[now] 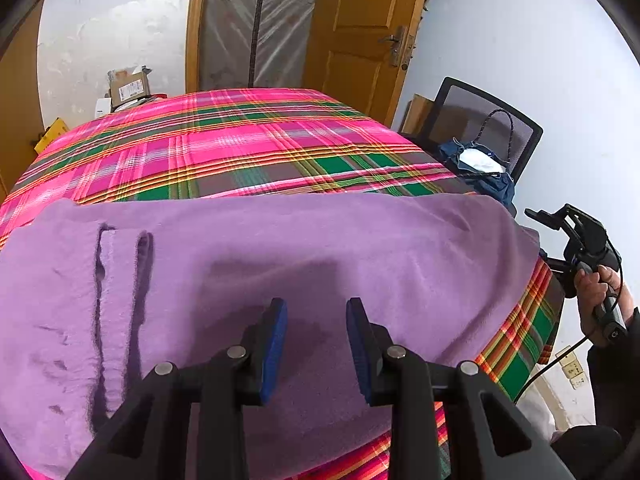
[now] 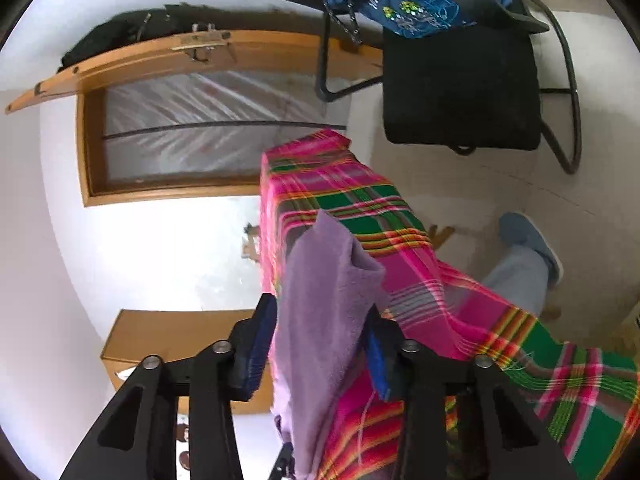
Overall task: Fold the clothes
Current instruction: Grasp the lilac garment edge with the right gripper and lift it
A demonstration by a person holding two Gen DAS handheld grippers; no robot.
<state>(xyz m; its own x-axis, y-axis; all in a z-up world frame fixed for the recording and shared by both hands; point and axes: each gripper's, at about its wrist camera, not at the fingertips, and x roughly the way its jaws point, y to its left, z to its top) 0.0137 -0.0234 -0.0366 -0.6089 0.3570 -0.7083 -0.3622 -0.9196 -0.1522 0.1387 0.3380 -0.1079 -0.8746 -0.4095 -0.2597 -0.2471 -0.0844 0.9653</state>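
Right wrist: purple garment [image 2: 324,300] edge between claw [image 2: 320,344] pads

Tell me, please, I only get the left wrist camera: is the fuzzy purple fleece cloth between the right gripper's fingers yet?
Observer: Yes. In the right wrist view a corner of the purple fleece cloth sits between the fingers of the right gripper. I cannot tell if they squeeze it.
Operator: Is that corner lying flat on the table?
Observer: No, it sticks out past the edge of the pink and green plaid tablecloth.
Operator: Is anything on the floor over there?
Observer: A foot in a grey-blue slipper stands beside the table.
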